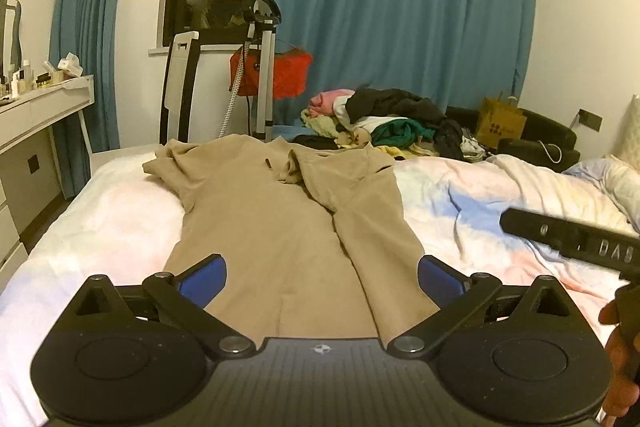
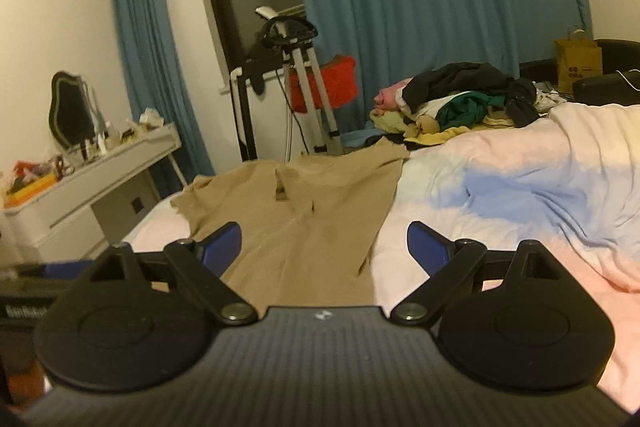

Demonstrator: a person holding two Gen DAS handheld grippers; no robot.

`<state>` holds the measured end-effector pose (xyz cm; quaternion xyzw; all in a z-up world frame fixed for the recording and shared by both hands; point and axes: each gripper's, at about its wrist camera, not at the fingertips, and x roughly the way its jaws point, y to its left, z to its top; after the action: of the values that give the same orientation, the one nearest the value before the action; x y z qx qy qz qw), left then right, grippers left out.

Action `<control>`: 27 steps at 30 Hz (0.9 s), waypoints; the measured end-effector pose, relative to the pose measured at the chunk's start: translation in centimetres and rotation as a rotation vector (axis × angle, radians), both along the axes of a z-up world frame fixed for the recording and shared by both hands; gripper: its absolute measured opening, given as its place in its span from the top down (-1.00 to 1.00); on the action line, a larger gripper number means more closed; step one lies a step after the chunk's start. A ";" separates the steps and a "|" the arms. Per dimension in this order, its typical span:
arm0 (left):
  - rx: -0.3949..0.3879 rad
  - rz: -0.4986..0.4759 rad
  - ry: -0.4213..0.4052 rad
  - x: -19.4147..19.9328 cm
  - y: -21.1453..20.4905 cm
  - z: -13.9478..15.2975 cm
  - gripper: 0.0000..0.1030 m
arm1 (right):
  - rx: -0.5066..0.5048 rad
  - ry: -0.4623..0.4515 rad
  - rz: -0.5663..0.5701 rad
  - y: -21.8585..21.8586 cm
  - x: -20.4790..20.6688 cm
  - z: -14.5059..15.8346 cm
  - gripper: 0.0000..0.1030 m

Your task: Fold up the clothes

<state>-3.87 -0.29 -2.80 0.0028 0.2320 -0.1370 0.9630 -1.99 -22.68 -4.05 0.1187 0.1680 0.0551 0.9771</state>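
Spreading done, we judge the fold comes next: the tan garment (image 1: pixel 280 227) lies flat across the bed (image 1: pixel 500 195), centre frame. Both sets of fingers — left gripper (image 1: pixel 322 277), right gripper (image 2: pixel 324 247) — gape wide, holding nothing. Next, pinch an edge. Paper bag (image 1: pixel 502 123), upper right — contents unseen.

Both views sit low above the bed (image 1: pixel 100 223), looking forward along open tongs toward the blue curtain (image 1: pixel 400 7). The left wrist view is centred over the tan garment (image 1: pixel 280 227). The right wrist view stands further right, tilted. Both share the garment (image 2: pixel 312 219), the clothes pile (image 2: pixel 460 99) and the white desk (image 2: pixel 100 167).
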 end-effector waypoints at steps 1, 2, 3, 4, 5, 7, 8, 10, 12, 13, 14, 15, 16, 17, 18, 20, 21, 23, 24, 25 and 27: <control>0.009 0.001 -0.008 0.3 0.2 0.2 -0.99 | -0.005 0.010 0.006 0.1 0.1 -0.2 -0.77; 0.010 0.008 -0.013 0.5 0.7 0.3 -0.99 | -0.007 0.024 0.012 0.1 0.4 -0.3 -0.77; 0.010 0.015 -0.018 0.8 1.2 0.5 -0.99 | -0.011 0.037 0.019 0.1 0.9 -0.4 -0.77; 0.010 0.023 -0.023 1.0 1.6 0.7 -0.99 | -0.019 0.051 0.028 0.3 1.5 -0.5 -0.77; 0.010 0.030 -0.028 1.2 2.1 0.8 -0.99 | -0.033 0.065 0.040 0.5 2.3 -0.5 -0.77; 0.010 0.044 -0.045 1.5 3.7 1.2 -0.99 | -0.071 0.091 0.072 1.5 4.2 -0.5 -0.76; 0.010 0.051 -0.054 1.7 4.4 1.3 -0.99 | -0.099 0.104 0.093 2.2 5.4 -0.6 -0.76; -0.011 0.072 -0.047 2.2 6.4 1.2 -0.99 | -0.156 0.123 0.139 4.2 8.4 -0.8 -0.75; -0.050 0.104 -0.035 2.8 8.2 0.8 -0.99 | -0.199 0.140 0.193 6.7 12.0 -1.0 -0.60; -0.085 0.126 -0.021 3.3 9.1 0.4 -0.99 | -0.215 0.148 0.218 8.1 14.0 -1.1 -0.57; -0.122 0.148 -0.007 3.8 9.9 -0.1 -0.99 | -0.225 0.156 0.244 9.8 16.0 -1.2 -0.57; -0.160 0.171 0.008 4.3 10.8 -0.7 -0.99 | -0.232 0.165 0.270 11.6 18.0 -1.3 -0.57; -0.173 0.194 0.022 4.9 11.4 -1.2 -0.98 | -0.238 0.173 0.297 13.4 20.1 -1.4 -0.57; -0.183 0.217 0.036 5.6 11.9 -1.8 -0.98 | -0.245 0.179 0.323 15.3 22.0 -1.5 -0.56; -0.193 0.239 0.044 6.2 12.5 -2.2 -0.98 | -0.252 0.182 0.347 17.3 24.0 -1.8 -0.56; -0.229 0.274 0.060 7.4 13.8 -2.9 -0.98 | -0.269 0.186 0.395 21.3 27.9 -2.3 -0.53; -0.251 0.292 0.067 7.9 14.5 -3.3 -0.98 | -0.285 0.182 0.413 23.3 29.6 -2.7 -0.53; -0.274 0.353 0.056 8.6 15.7 -4.0 -0.97 | -0.351 0.172 0.441 27.0 32.6 -3.7 -0.53; -0.280 0.390 0.044 8.8 16.2 -4.5 -0.97 | -0.399 0.170 0.454 28.8 33.8 -4.3 -0.53; -0.299 0.415 0.047 9.1 16.7 -4.8 -0.97 | -0.447 0.168 0.466 30.4 34.9 -4.8 -0.53; -0.341 0.451 0.053 9.8 17.7 -5.3 -0.96 | -0.526 0.160 0.453 32.8 36.7 -5.8 -0.41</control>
<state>5.96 17.45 -8.14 -0.2147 0.2256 0.0436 0.9493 34.73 10.17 -9.81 -0.1734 0.2742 0.2156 0.9210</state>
